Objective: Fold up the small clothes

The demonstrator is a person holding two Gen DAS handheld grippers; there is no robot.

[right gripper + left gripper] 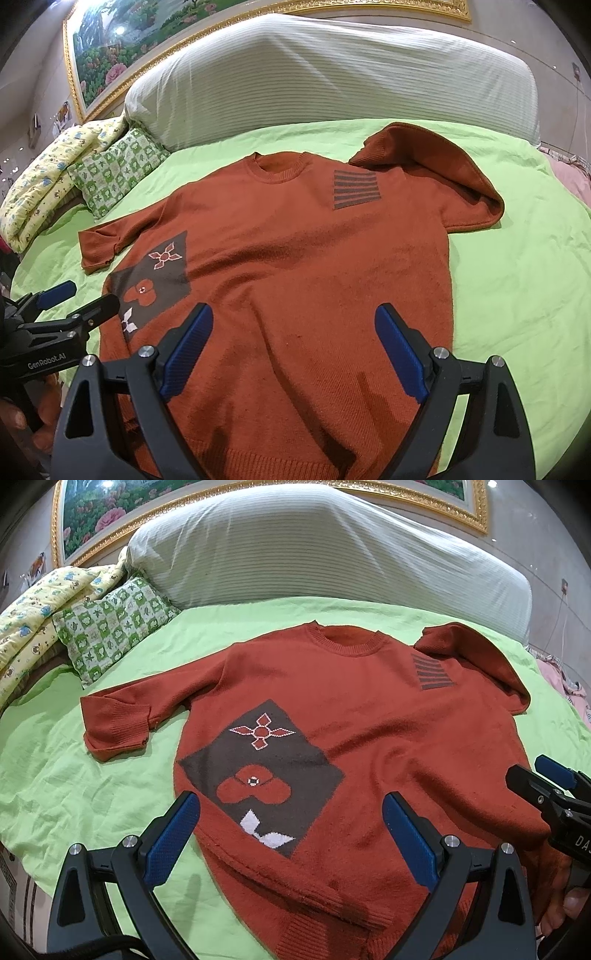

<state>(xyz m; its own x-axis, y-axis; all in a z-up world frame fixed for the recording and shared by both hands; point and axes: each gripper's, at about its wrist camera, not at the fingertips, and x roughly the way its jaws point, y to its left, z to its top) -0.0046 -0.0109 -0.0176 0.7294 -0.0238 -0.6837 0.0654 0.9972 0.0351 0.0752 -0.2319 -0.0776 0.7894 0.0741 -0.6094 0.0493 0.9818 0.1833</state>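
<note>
Sweater (369,738) lies flat under both fingers, ready to fold | left gripper (291,834) wide, holding nothing | right gripper (293,349) wide, holding nothing

The sweater's (369,716) hem is running out of the bottom edge in the left wrist view, behind the left tongs (291,834). The framed painting (122,48) is getting cropped at the top in both views. The right tongs (554,786) are slipping past the right edge, their fingertips partly cut off there.
</note>
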